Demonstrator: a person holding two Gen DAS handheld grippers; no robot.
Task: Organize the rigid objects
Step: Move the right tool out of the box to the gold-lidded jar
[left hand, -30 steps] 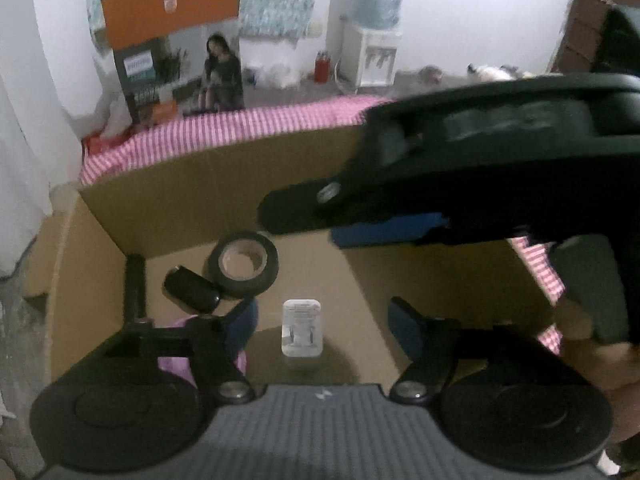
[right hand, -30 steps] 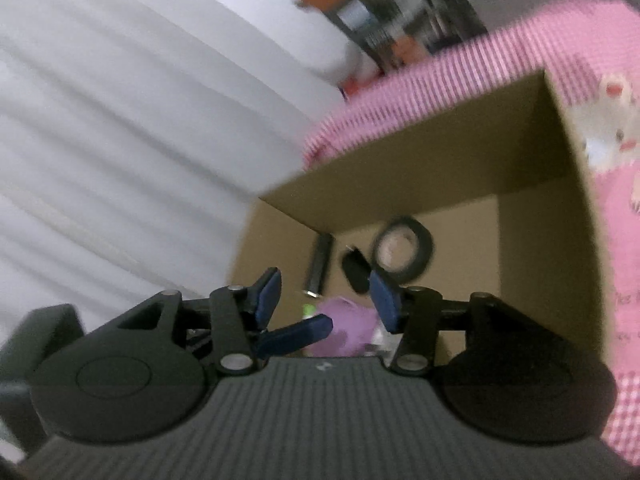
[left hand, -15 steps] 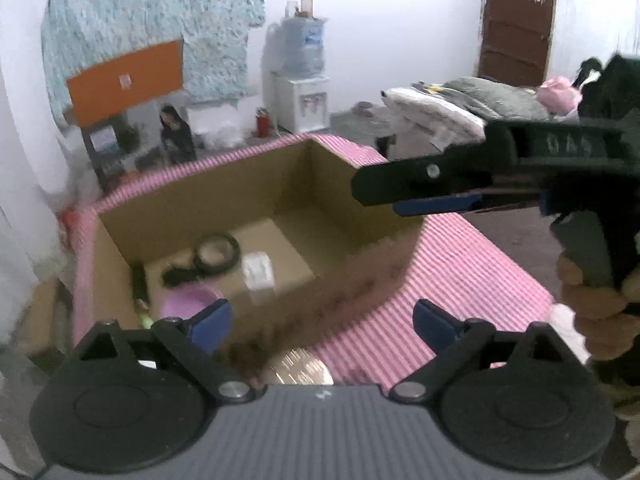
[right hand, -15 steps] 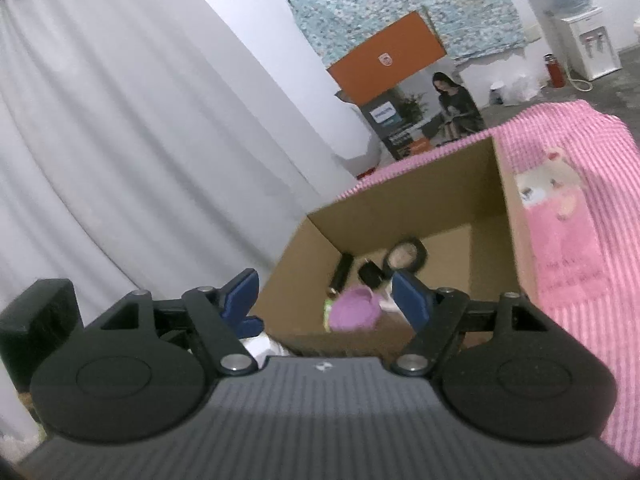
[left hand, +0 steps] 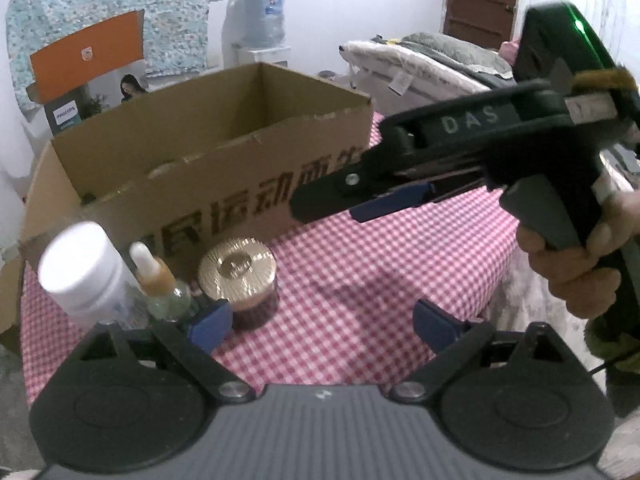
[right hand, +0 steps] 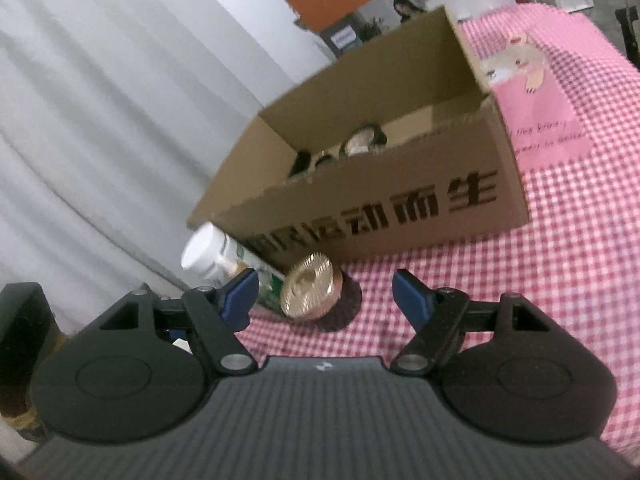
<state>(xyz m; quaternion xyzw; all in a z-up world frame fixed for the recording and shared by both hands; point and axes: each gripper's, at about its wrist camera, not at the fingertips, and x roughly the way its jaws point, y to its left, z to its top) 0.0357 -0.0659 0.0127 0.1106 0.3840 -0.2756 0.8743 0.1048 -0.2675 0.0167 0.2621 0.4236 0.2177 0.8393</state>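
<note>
- The left hand-held gripper (left hand: pixel 322 322) is hanging open and empty over bare checked cloth (left hand: pixel 360 280), its jaws having just been widening.
- The right hand-held gripper (right hand: pixel 324 296) is also standing open with nothing between its pads, having just been opening.
- The white bottle (left hand: pixel 82 268), dropper bottle (left hand: pixel 160 284) and gold-lidded jar (left hand: pixel 240 276) are sitting against the cardboard box (left hand: pixel 224 196) front wall, near the cloth's left edge.
- The box's near wall is hiding most of its contents; only a tape roll (right hand: pixel 362 142) and dark shapes are showing, blurred.
</note>
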